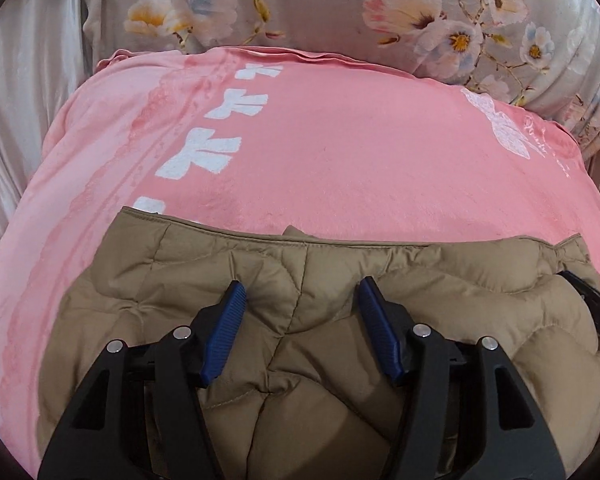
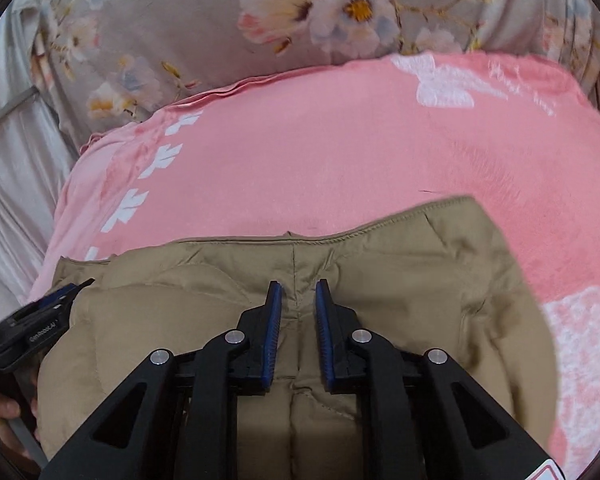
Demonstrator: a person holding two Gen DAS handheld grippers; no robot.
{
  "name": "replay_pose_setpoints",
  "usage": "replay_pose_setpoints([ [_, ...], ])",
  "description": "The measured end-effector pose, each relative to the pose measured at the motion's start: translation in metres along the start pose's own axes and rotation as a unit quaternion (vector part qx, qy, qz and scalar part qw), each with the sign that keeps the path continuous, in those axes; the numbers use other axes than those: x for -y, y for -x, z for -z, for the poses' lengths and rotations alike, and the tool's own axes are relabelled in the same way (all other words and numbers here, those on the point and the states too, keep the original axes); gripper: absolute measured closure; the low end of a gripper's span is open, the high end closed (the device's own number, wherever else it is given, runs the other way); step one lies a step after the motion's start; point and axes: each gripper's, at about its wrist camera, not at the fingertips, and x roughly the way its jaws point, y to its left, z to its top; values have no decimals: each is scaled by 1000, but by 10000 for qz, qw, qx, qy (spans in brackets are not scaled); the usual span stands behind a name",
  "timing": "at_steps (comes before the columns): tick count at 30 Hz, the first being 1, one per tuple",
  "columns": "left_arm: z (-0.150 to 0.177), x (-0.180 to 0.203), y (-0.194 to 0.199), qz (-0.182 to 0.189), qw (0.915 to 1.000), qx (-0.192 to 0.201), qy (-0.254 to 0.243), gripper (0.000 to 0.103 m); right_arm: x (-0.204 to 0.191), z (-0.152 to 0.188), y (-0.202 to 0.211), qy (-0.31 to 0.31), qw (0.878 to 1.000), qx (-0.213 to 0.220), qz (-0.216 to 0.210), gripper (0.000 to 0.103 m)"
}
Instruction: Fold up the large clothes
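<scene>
A tan quilted jacket (image 1: 300, 320) lies folded on a pink blanket (image 1: 340, 152), its stitched edge turned away from me. My left gripper (image 1: 301, 290) hovers over the jacket's middle with its jaws wide open; the blue pads (image 1: 224, 332) flank a puffy quilted panel without pinching it. In the right wrist view the same jacket (image 2: 400, 280) fills the lower half. My right gripper (image 2: 299, 285) stands over a vertical seam with only a narrow gap between its pads (image 2: 272, 332), and no fabric is visibly clamped. The left gripper (image 2: 40, 312) shows at that view's left edge.
A floral quilt (image 1: 300, 0) is bunched along the far side of the blanket. Pale satin fabric (image 1: 16, 100) hangs at the left. A hand (image 2: 0, 412) shows at the lower left of the right wrist view. The right gripper's body (image 1: 596, 304) pokes in at the right.
</scene>
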Motion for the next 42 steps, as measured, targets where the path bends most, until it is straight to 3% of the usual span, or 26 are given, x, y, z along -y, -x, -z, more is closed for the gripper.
replay_pose_setpoints([
  [11, 8, 3, -15, -29, 10000, 38, 28, 45, 2, 7, -21, -35, 10000, -50, -52, 91],
  [29, 14, 14, -25, -379, 9991, 55, -193, 45, -1, 10, -31, 33, 9999, -143, 68, 91],
  [35, 13, 13, -24, -304, 9994, 35, -158, 45, 1, 8, -31, -27, 9999, -135, -15, 91],
  [38, 11, 8, -4, -182, 9997, -145, -39, 45, 1, 7, -13, -99, 9999, -83, 97, 87],
  [39, 13, 7, 14, 8, 9999, -107, 83, 45, -2, 8, 3, -106, 9999, 86, 87, 80],
  [42, 21, 12, 66, 384, 9990, 162, 133, 37, -21, 17, 54, -34, 9984, 547, -160, 80],
])
